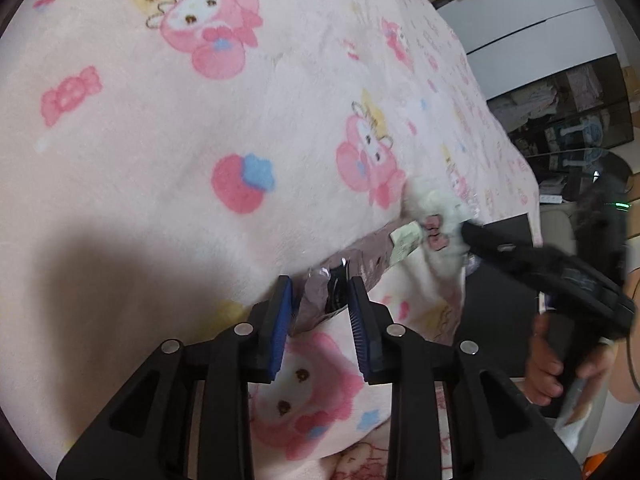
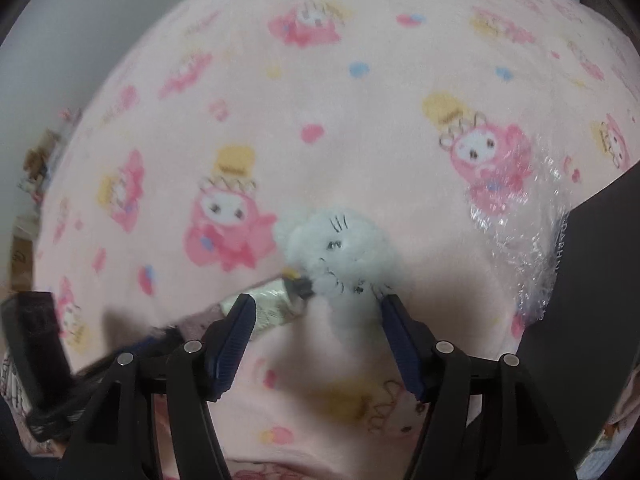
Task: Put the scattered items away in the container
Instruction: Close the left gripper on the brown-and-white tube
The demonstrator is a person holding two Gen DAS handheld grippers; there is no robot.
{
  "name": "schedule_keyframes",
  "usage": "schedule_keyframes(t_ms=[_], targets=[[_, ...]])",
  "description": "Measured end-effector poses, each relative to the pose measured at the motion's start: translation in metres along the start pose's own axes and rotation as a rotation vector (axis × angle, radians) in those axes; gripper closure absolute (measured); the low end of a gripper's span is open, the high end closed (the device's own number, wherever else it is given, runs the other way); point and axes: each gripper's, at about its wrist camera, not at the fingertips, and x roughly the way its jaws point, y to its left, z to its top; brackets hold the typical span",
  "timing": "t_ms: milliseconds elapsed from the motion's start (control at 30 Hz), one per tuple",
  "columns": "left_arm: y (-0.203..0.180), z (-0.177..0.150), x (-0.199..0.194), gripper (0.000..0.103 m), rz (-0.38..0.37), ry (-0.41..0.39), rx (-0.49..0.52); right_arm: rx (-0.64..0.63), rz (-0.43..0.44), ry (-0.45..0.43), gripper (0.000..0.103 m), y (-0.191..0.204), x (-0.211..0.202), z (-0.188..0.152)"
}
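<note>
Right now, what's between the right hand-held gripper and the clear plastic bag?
Only bare pink blanket. In the right wrist view, the right hand-held gripper straddles the white plush; the bag lies apart, to the plush's right.

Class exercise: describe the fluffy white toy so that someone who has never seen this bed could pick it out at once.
Start with the pink cartoon-print blanket covering the bed. Near its front edge, just ahead of the right gripper with its jaws apart, lies a plush toy. It is the only fluffy white thing there, with stitched whiskers and dark eyes, unlike the smooth tube touching its left side.
</note>
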Motion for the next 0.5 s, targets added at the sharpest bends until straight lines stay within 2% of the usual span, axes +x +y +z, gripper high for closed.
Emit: schedule_keyframes(t_ms=[33,67,133,167,200,267,333,433,500], targets=[[0.001,-0.001,0.0,0.076,0.002,-0.002,-0.002,-0.025,0.017,-0.004,0.04,0.004,-0.003,-0.001],[0.002,-0.001,-0.001,0.076,0.006,-0.007,-0.003,-0.047,0.049,0.027,0.04,0.008,0.0,-0.003],[0.001,0.0,-0.005,0.085,0.019,-0.029,-0.001,-0.05,0.156,0.149,0.04,0.008,0.019,-0.008],[0.001,0.002,-0.008,0.085,0.025,-0.043,-0.003,-0.035,0.175,0.187,0.04,0.006,0.028,-0.012],[0.001,0.005,-0.012,0.086,0.029,-0.059,-0.01,-0.019,0.155,0.206,0.04,0.003,0.037,-0.012],[0.003,0.011,-0.019,0.086,0.033,-0.085,-0.02,0.016,0.081,0.205,0.04,-0.008,0.05,-0.013],[0.006,0.016,-0.023,0.087,0.027,-0.087,-0.01,0.079,0.118,0.193,0.04,-0.02,0.055,-0.011],[0.01,0.017,-0.013,0.079,-0.035,-0.005,-0.002,0.113,0.164,0.174,0.04,-0.025,0.055,-0.007],[0.012,0.011,-0.007,0.077,-0.044,0.021,0.001,0.099,0.172,0.163,0.04,-0.024,0.056,-0.005]])
